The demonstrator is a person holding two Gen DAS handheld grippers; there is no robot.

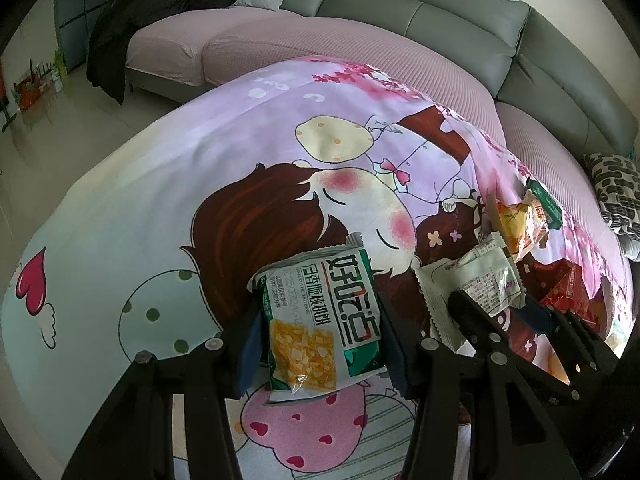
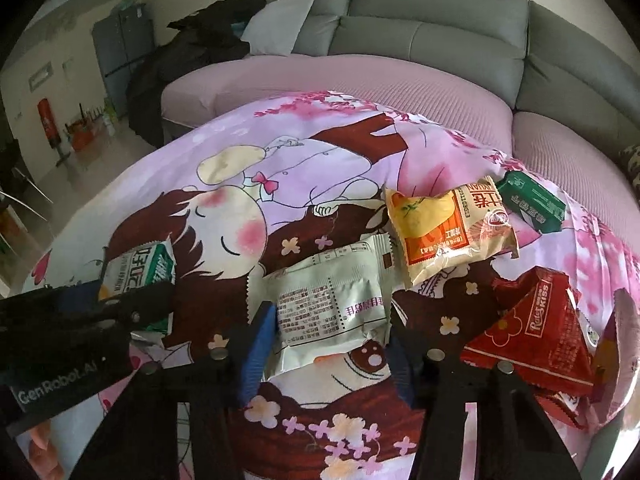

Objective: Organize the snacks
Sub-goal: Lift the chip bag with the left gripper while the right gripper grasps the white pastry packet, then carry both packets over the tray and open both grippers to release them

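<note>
My left gripper (image 1: 320, 306) is shut on a green-and-white snack packet (image 1: 320, 344), its blue pads against the packet's two long sides. In the right wrist view the same packet (image 2: 138, 270) pokes out of that gripper at the left. My right gripper (image 2: 331, 318) is shut on a white packet (image 2: 332, 300) that lies label side up on the cartoon-print cloth (image 2: 280, 184); its blue pads touch both edges. Seen from the left wrist, this white packet (image 1: 476, 280) sits just right of the held one.
An orange-and-yellow snack bag (image 2: 448, 228), a small green packet (image 2: 532, 200) and red triangular packets (image 2: 536, 332) lie to the right on the cloth. Behind the covered surface stands a grey sofa (image 2: 432, 32) with a pink seat cover (image 2: 360, 72).
</note>
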